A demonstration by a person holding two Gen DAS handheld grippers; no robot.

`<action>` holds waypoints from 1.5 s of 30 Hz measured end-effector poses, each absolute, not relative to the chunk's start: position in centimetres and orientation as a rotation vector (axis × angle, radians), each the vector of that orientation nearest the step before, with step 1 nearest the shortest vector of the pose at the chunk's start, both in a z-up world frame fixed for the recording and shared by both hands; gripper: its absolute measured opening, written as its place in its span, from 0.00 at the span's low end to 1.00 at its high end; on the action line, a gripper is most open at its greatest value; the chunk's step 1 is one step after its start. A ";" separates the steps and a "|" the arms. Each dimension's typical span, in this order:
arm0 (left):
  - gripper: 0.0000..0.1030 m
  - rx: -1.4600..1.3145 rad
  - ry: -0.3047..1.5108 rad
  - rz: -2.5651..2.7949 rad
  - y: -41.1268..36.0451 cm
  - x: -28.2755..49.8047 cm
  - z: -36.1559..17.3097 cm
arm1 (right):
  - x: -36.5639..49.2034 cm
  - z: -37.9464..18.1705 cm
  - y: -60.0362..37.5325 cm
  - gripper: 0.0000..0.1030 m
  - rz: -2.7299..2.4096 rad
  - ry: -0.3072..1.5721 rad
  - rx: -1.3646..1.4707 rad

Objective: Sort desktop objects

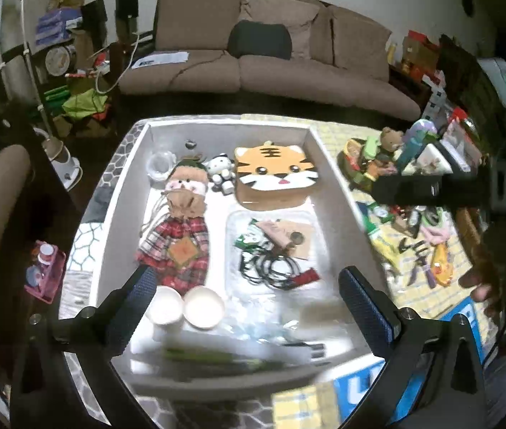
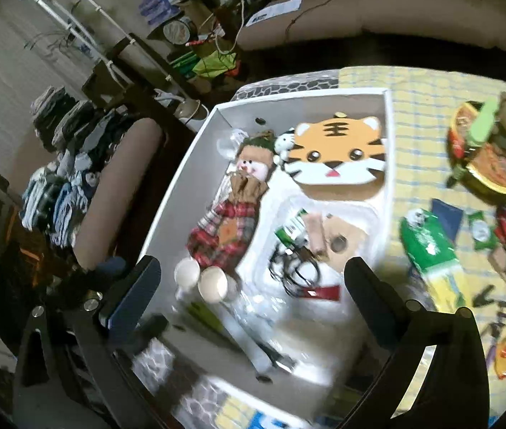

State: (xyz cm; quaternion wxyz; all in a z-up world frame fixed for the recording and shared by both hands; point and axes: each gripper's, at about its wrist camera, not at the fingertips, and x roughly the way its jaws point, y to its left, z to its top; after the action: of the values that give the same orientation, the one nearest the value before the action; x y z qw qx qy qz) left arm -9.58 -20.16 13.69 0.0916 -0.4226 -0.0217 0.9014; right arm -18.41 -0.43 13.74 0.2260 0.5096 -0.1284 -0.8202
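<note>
Hovering over the white box, left gripper jaws wide and empty, right gripper likewise

both wrist views look down, close, sharing the white box.

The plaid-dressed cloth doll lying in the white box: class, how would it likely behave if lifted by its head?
The plaid-dressed cloth doll looks soft and stuffed, so its body would probably hang limp. Being fabric, it likely weighs little for its length. Its string ties might snag the two small white cups by its feet.
</note>
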 end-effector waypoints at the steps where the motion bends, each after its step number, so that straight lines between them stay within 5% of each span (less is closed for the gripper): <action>1: 1.00 -1.252 -0.064 2.685 -19.8 -9.0 14.1 | -17.5 14.0 0.2 1.00 -2.275 -0.336 1.402; 8: 1.00 -1.244 -0.068 2.692 -16.8 -5.9 15.5 | -12.1 15.4 4.2 1.00 -2.352 -0.216 1.374; 26: 1.00 -1.259 -0.055 2.523 -1.4 -4.8 14.5 | -4.0 18.4 25.0 1.00 -2.580 -0.252 1.320; 45: 1.00 -1.316 -0.019 2.318 9.5 -12.8 6.2 | -7.1 8.2 34.4 1.00 -2.616 -0.638 1.239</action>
State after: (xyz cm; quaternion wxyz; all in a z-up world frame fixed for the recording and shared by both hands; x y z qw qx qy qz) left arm -12.84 9.54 6.16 0.2357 -0.4796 -0.0068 0.8452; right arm -7.15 34.42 8.21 0.0887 0.4163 -0.2144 -0.8791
